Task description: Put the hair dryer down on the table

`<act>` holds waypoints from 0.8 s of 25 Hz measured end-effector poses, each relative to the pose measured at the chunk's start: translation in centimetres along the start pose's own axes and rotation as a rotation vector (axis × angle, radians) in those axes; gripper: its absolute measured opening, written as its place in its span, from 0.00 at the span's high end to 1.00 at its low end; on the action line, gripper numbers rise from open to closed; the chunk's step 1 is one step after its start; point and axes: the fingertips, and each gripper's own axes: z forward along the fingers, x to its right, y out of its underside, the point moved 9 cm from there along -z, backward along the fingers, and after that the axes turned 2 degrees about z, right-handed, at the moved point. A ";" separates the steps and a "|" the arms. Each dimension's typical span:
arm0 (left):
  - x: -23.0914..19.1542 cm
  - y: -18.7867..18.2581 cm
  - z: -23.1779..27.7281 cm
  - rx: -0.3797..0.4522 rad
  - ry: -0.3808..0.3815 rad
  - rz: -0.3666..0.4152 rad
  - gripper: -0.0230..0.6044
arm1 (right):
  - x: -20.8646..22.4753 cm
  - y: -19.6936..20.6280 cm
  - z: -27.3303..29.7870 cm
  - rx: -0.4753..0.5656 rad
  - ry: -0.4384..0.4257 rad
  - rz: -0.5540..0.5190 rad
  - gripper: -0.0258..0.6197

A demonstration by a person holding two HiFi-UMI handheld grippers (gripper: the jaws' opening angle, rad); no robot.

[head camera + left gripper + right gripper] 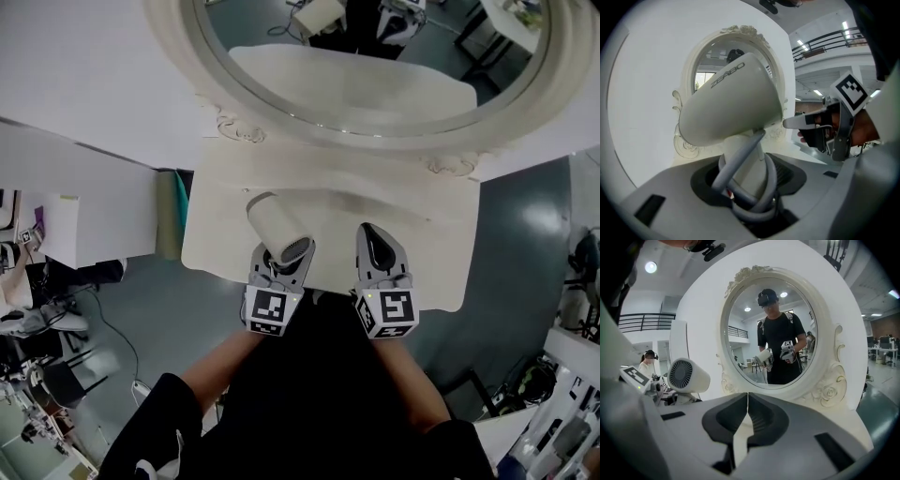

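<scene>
A cream hair dryer point(278, 228) stands with its barrel up and pointing away, held by its handle in my left gripper point(281, 264) over the near left part of the cream table point(433, 234). In the left gripper view the barrel point(731, 101) fills the middle. The handle, with a grey cord point(740, 161) wound round it, sits between the jaws. My right gripper point(375, 239) hovers just to the right of the dryer, shut and empty. In the right gripper view its fingertips point(747, 397) meet, and the dryer's rear grille point(681, 374) shows at the left.
A large oval mirror point(375, 66) in an ornate cream frame point(829, 390) stands at the back of the table and shows the person's reflection. White furniture point(94, 225) lies left of the table. Dark floor point(511, 244) is at the right. Another person point(647, 363) stands far off.
</scene>
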 end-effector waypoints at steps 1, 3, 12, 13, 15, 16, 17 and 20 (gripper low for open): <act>-0.1 0.4 0.3 -0.009 0.012 0.011 0.59 | 0.1 0.1 0.1 -0.002 0.008 0.001 0.93; -0.2 1.1 0.9 -0.029 0.035 0.032 0.59 | 0.2 0.2 0.2 -0.008 0.019 0.004 0.93; 0.4 4.2 3.1 -0.160 0.118 0.143 0.59 | 0.4 0.7 0.4 -0.022 0.052 0.004 0.93; 0.4 4.5 3.3 -0.171 0.123 0.155 0.59 | 0.4 0.8 0.4 -0.025 0.055 0.002 0.93; 0.3 5.1 3.9 -0.187 0.136 0.161 0.59 | 0.5 1.0 0.5 -0.031 0.061 0.003 0.93; 0.3 5.4 4.2 -0.197 0.142 0.156 0.59 | 0.6 1.0 0.4 -0.033 0.066 0.004 0.93; 0.3 5.6 4.5 -0.209 0.145 0.150 0.59 | 0.6 1.0 0.4 -0.034 0.070 0.005 0.93; 0.3 6.5 5.1 -0.246 0.154 0.130 0.59 | 0.5 0.9 0.2 -0.034 0.084 0.001 0.93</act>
